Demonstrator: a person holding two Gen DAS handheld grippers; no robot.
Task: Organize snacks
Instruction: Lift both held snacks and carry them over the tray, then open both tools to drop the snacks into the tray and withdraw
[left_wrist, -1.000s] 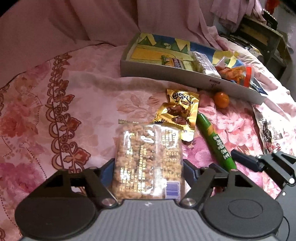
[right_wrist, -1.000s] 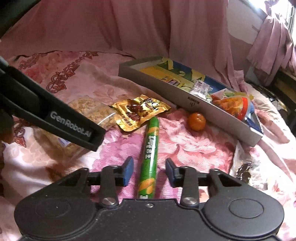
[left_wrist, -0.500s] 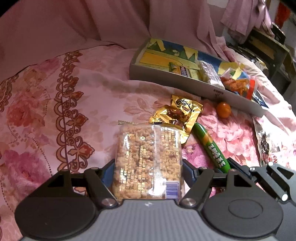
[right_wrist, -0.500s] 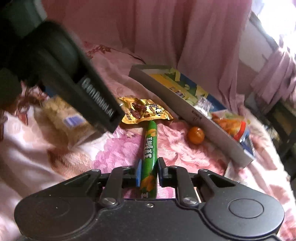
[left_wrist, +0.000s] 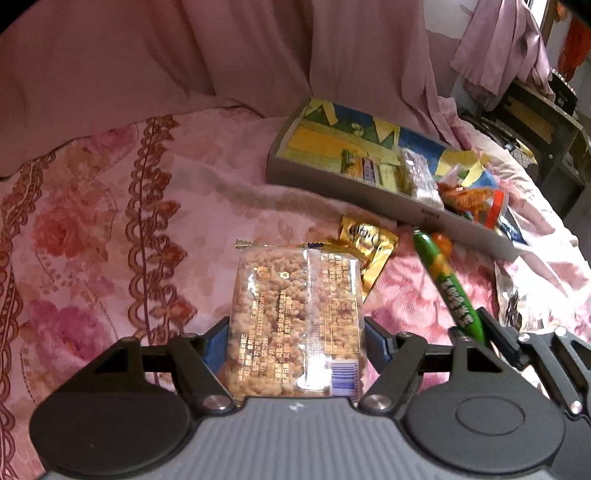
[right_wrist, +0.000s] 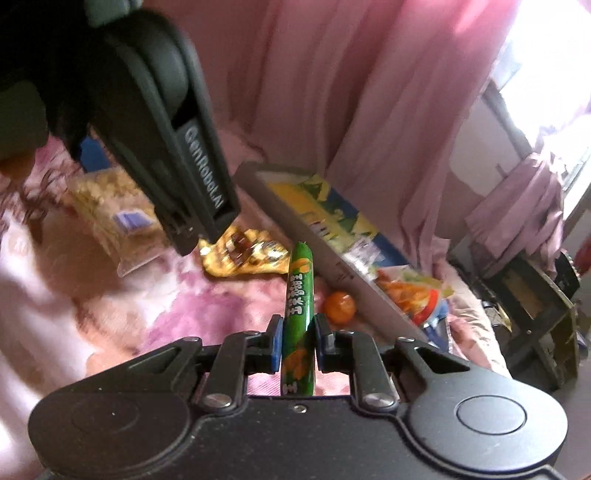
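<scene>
The grey tray (left_wrist: 334, 192) serves as the landmark throughout. Farthest to its left, well in front of its near wall, the left gripper (left_wrist: 297, 343) has its jaws set wide but closed against both long edges of the clear puffed-rice packet (left_wrist: 295, 314), which looks lifted off the pink floral bedspread (left_wrist: 92, 229). Closer to the tray, just in front of that wall, the gold snack pouch (left_wrist: 369, 243) lies flat on the bedspread, partly hidden behind the packet. Next to the right, the right gripper (right_wrist: 297, 345) has narrow jaws clamped on the lower end of the green sausage stick (right_wrist: 300, 291), whose far tip points at the tray wall. Beside the stick, just short of the wall, sits a small orange fruit (right_wrist: 340, 308). At the tray's right end, inside it, rest a clear wrapped bar (left_wrist: 415, 173) and an orange-red packet (left_wrist: 476, 203). Farther right, off the tray on the bedspread, lies a silvery dark-printed packet (left_wrist: 517, 295).

By my reading the job is partly done: a few snacks are in the tray, two are in hand, and the pouch, fruit and silvery packet remain outside it.
</scene>
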